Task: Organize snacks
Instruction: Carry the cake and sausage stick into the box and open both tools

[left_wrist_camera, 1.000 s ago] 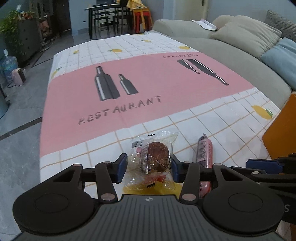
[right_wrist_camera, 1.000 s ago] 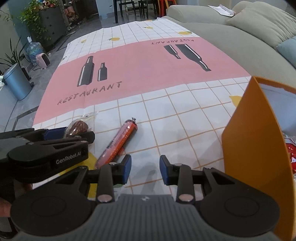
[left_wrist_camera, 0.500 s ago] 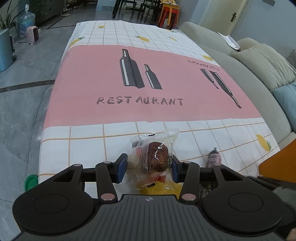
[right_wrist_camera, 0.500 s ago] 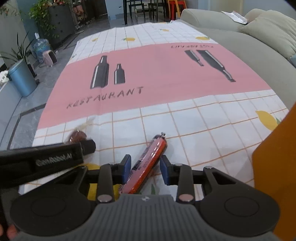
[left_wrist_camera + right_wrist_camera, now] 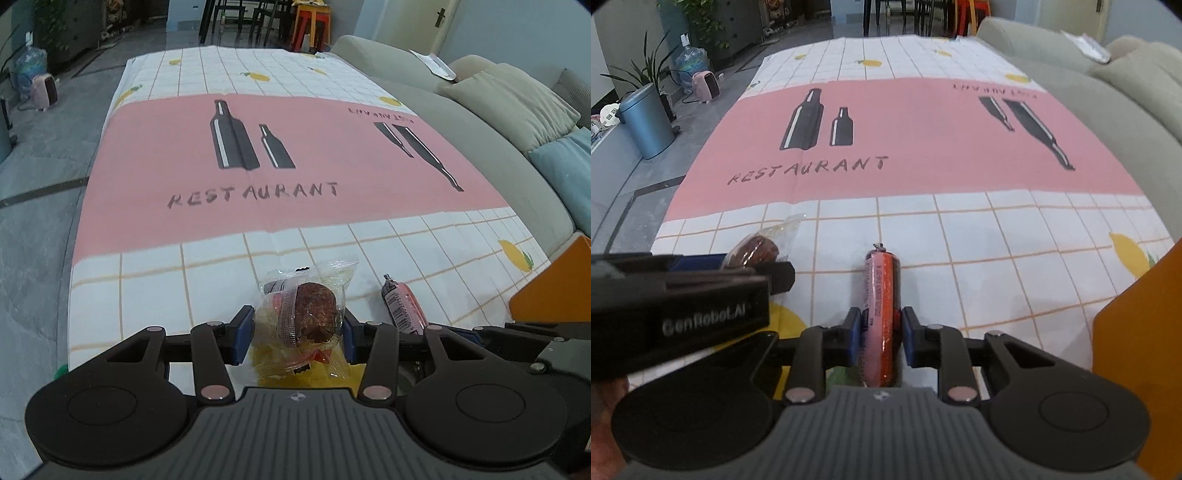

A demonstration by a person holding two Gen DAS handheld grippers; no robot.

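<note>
While the near end of each snack lay hidden under the gripper bodies, its far end showed plainly on the tablecloth. The orange bin at the right edge was cut off by the frame in both views, so its inside could not be seen. The print on the sausage's wrapper was too small to read, and the bag's crinkled film blurred what lay beneath the muffin.

Taking the word RESTAURANT printed on the cloth as the landmark, the wrapped muffin sat on the near side of it, in the white checked band, and the sausage stick lay to the right of the muffin in the same band, pointing towards the lettering.

The left gripper stood about half open, its blue pads pressed against both sides of the muffin's clear bag, so it had hold of the muffin. The right gripper had just been closing, with the sausage stick running lengthwise between its pads; the left pad touched the wrapper and the right one sat against it or a hair off, which could not be told for certain.
</note>
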